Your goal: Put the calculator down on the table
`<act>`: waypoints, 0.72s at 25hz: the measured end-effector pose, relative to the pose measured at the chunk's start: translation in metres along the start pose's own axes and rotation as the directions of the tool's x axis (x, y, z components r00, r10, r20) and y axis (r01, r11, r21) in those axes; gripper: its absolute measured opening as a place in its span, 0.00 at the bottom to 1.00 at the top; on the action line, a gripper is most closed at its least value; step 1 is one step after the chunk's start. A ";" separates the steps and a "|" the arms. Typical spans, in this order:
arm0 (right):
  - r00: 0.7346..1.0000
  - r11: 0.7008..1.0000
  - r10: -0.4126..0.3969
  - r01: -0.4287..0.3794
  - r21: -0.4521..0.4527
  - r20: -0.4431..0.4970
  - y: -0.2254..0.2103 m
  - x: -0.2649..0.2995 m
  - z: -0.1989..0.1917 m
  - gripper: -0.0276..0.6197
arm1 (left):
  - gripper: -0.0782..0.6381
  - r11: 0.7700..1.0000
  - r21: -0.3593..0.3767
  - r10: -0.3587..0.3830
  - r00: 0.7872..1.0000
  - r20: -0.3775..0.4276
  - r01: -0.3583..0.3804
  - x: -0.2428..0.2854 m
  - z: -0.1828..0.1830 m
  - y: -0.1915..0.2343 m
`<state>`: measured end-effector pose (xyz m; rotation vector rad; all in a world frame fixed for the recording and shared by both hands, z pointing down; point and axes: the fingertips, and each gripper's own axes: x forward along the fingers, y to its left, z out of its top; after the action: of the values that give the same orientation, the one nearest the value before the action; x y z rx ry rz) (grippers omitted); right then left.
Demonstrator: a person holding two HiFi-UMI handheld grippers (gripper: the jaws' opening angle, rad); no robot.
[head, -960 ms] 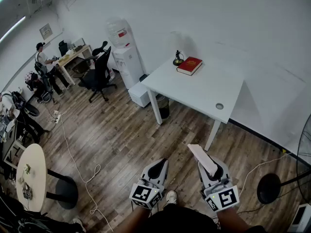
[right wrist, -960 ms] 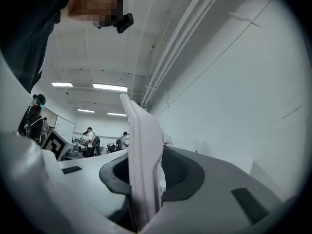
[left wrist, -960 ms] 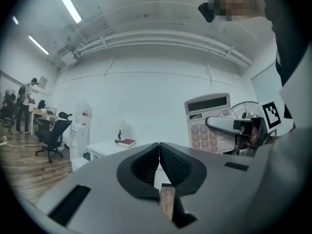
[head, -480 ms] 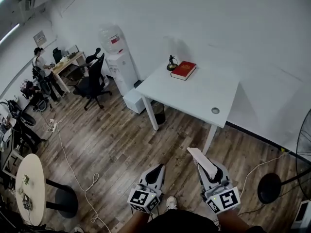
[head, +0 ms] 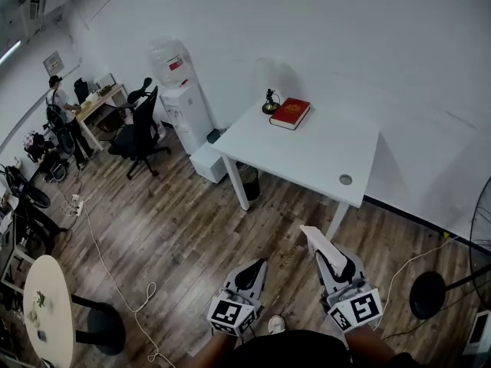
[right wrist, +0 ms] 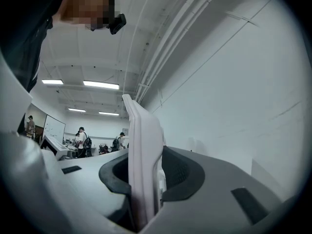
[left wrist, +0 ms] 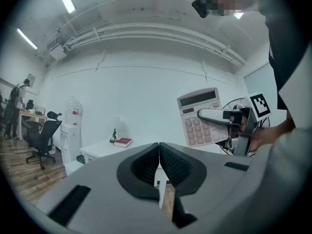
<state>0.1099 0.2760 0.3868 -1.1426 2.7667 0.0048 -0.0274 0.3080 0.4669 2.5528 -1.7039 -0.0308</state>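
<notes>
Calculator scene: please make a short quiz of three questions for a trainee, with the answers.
1. Which gripper holds the calculator? A the left one; B the right one; C neither.
2. Fill in: on the white table, beside the small dark figurine, lies a red ____.
3. True or false: the left gripper is shut with nothing between its jaws.
Key: 1 B, the right gripper. 2 book. 3 true.

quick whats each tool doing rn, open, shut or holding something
Left tool: shut, nothing between its jaws.
Right tool: shut on the calculator.
</notes>
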 end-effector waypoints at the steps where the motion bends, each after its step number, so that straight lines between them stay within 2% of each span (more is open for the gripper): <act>1: 1.000 1.000 -0.008 0.008 0.005 -0.002 0.000 0.005 -0.002 0.25 | 0.14 1.000 0.015 -0.003 1.000 -0.006 0.003 0.000 -0.001 0.006; 7: 0.999 0.999 -0.051 0.051 0.010 -0.013 0.003 0.035 -0.011 0.25 | 0.14 0.999 0.049 -0.011 1.000 -0.011 0.011 0.009 0.005 0.048; 10: 0.998 0.998 -0.059 0.059 0.017 -0.024 0.001 0.047 -0.017 0.25 | 0.14 0.999 0.034 0.003 1.000 -0.009 -0.002 0.017 0.008 0.065; 15: 0.998 0.998 -0.061 0.061 -0.003 -0.033 -0.012 0.068 -0.026 0.25 | 0.14 1.000 0.027 0.007 1.000 -0.006 -0.007 0.040 0.007 0.079; 18: 0.998 0.999 -0.051 0.050 -0.016 -0.037 -0.024 0.088 -0.032 0.25 | 0.14 0.998 0.064 -0.005 1.000 -0.016 0.006 0.059 0.005 0.083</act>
<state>0.0607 0.1956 0.4076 -1.2280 2.7733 -0.0016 -0.0814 0.2213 0.4692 2.5951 -1.7196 0.0445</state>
